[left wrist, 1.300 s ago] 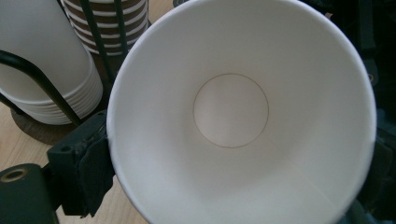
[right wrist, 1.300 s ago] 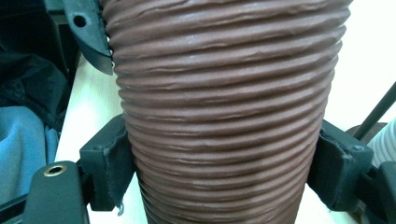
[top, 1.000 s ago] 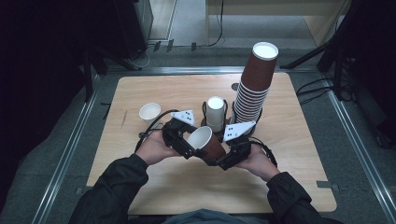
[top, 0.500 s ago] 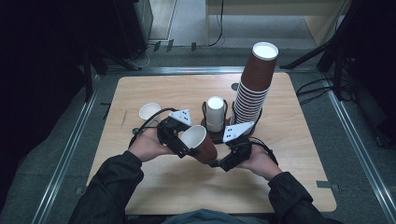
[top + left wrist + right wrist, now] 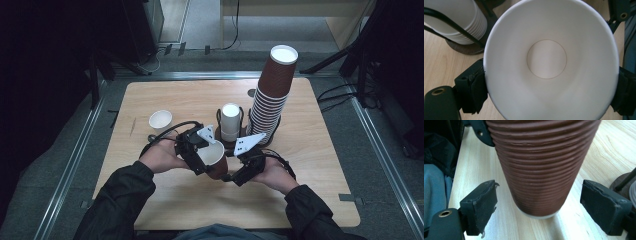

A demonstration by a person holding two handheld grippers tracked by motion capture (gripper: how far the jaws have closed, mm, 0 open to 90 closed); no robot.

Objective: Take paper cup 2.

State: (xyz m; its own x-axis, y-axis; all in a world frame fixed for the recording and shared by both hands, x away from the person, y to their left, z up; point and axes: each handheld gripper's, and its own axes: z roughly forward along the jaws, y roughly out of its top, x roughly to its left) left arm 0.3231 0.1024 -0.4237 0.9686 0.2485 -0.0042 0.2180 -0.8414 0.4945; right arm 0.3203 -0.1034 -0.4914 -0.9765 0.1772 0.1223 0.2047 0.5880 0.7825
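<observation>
A brown ribbed paper cup (image 5: 216, 162) with a white inside is held tilted just above the table, between my two hands. My left gripper (image 5: 205, 159) is shut on it near the rim. In the left gripper view the cup's white mouth (image 5: 549, 60) faces the camera, and a black pad (image 5: 477, 91) presses on each side. My right gripper (image 5: 232, 175) is at the cup's base end. In the right gripper view its jaws stand open on either side of the brown wall (image 5: 541, 170), with a gap on both sides.
A tall leaning stack of brown cups (image 5: 272, 95) stands in a wire holder at the back right of the wooden table (image 5: 320, 200). A shorter white cup stack (image 5: 230, 120) sits in a holder beside it. One small white cup (image 5: 160, 120) stands at the left.
The left hand with the cup has shifted slightly, first left, then back. The grip is unchanged. The right gripper stays open at the cup's base.
</observation>
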